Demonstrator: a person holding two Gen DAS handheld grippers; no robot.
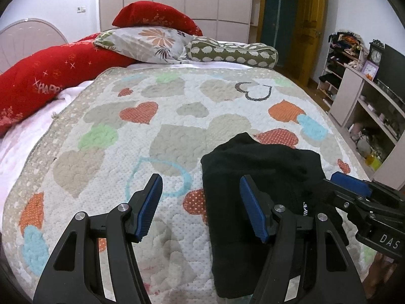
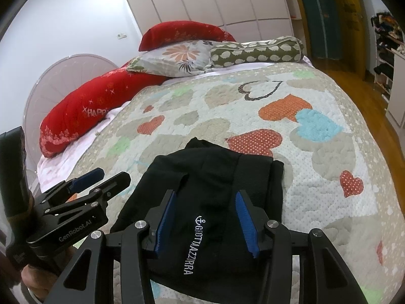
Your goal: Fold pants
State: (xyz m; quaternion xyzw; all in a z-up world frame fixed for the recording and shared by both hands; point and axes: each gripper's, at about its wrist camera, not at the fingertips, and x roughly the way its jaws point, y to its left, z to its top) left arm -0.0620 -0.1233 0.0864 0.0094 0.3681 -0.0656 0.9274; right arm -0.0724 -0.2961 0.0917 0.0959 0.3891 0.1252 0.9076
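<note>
The black pants [image 2: 207, 202] lie folded into a compact bundle at lower centre on the quilt [image 2: 316, 177]. The left gripper [image 1: 201, 207] and right gripper [image 2: 205, 224] hover spread, empty; folding looks nearly finished, leaving perhaps a smoothing press.

Both wrist views look headward along the bed [image 1: 177, 131], close above it (sharing the pillows [image 2: 177, 60]).
</note>
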